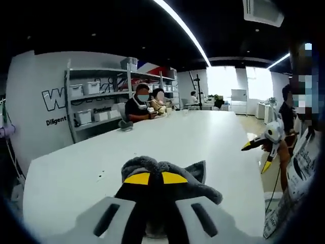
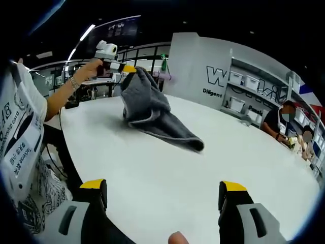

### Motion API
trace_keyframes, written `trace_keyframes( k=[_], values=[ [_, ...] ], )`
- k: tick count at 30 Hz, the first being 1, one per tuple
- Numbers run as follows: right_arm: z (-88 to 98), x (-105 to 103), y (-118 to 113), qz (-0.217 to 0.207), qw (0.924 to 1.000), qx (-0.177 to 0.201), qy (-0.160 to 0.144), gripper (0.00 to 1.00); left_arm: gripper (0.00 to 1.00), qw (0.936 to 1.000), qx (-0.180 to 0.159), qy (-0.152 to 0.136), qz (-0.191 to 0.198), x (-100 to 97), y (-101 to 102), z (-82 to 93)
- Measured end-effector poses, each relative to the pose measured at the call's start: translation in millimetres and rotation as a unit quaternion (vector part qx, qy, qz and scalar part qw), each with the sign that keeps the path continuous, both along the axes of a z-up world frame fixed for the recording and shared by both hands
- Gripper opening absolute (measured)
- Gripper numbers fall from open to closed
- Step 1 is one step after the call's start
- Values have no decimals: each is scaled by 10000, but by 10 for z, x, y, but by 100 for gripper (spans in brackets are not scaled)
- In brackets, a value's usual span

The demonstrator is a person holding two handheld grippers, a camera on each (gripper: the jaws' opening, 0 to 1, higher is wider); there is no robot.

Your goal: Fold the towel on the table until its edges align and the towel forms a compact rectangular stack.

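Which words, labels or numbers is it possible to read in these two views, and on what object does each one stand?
"Diligent": small dark lettering on the white wall panel, left gripper view; the words after it are hidden by the shelf rack.
"W": large outlined letter above it; the remaining letters are hidden by the rack.
"Diligen": the same wall text, right gripper view, too small to be sure.
Print on the person's white shirt: blurred, unreadable.
Labels on the shelf bins: too small.

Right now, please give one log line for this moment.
left tongs: shut on grey towel, lifted | right tongs: open | white table: towel unfolded
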State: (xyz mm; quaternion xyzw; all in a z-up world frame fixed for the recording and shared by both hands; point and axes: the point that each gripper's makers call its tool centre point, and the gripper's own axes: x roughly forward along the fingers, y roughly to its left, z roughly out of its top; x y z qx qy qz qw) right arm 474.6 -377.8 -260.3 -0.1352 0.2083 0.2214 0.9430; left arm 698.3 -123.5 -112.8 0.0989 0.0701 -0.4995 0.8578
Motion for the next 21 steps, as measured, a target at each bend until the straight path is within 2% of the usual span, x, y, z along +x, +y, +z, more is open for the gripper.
trace_keyframes(
  k=[5, 14, 15, 21],
  values=[
    [-21, 3, 19, 37, 10000, 2, 23, 95, 7, 9996, 67, -71, 265, 17, 243, 37],
    [8, 28, 47, 79, 10000, -21, -9, 95, 7, 9968, 114, -98, 786, 31, 708, -6],
    [12, 32, 55, 95, 9999, -35, -11, 95, 7, 9955, 122, -128, 930, 53, 824, 4],
    [23, 58, 105, 153, 9999, -62, -15, 95, 7, 9898, 65, -261, 1396, 70, 1212, 90]
  ],
)
